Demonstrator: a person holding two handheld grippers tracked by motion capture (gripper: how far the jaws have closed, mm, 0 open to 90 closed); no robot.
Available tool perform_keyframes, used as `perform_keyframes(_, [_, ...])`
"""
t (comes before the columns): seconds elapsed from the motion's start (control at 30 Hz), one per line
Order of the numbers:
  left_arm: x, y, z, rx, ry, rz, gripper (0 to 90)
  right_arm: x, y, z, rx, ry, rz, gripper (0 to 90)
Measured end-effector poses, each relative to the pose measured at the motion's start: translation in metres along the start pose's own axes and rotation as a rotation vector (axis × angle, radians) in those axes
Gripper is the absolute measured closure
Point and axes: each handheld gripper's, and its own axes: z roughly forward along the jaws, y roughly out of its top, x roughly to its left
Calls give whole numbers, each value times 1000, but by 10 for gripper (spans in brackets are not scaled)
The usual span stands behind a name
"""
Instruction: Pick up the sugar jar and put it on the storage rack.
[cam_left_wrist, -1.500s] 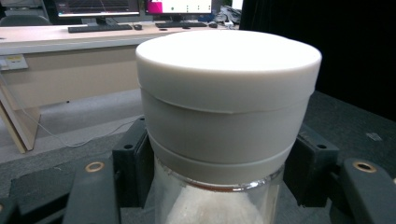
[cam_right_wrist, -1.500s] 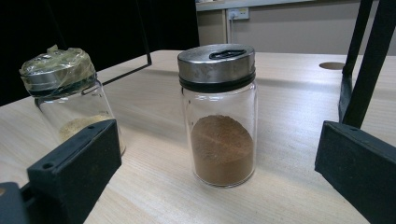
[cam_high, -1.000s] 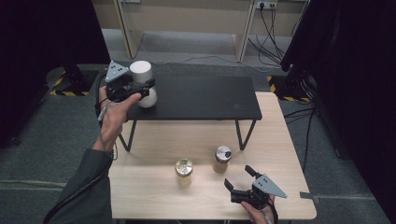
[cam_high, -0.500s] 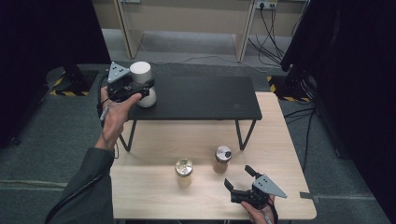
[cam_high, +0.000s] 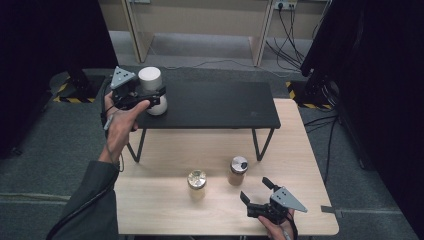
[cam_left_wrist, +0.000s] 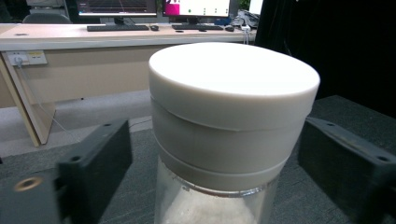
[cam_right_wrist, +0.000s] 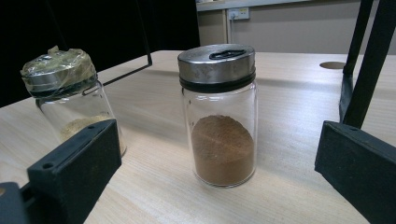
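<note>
While the left tongs (cam_left_wrist: 210, 186) straddle it, the clear jar (cam_left_wrist: 215, 205) wears a broad white lid (cam_left_wrist: 233, 79).

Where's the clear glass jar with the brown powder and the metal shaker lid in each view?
High view: the clear glass jar with brown powder and a metal shaker lid stands on the light wooden table, lower centre, right of the foil-capped glass jar.
Left gripper view: not in this picture.
Right gripper view: the jar stands at centre.
Shared landmark: the foil-capped jar, at the left there.
</note>
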Motion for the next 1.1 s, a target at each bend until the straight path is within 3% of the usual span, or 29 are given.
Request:
perform_keyframes(0.17, [-4,-1,-3,6,10,-4,0,0,0,0,1,1,0,6])
perform_keyframes(0.8, [-22,-5,-31,0,-29,3,3,0,0,-1,-1,-1,-3,7])
perform_keyframes(1.1, [-33,-16,-39,-19,-59,0,3,0,0,-1,-2,-1,-2,6])
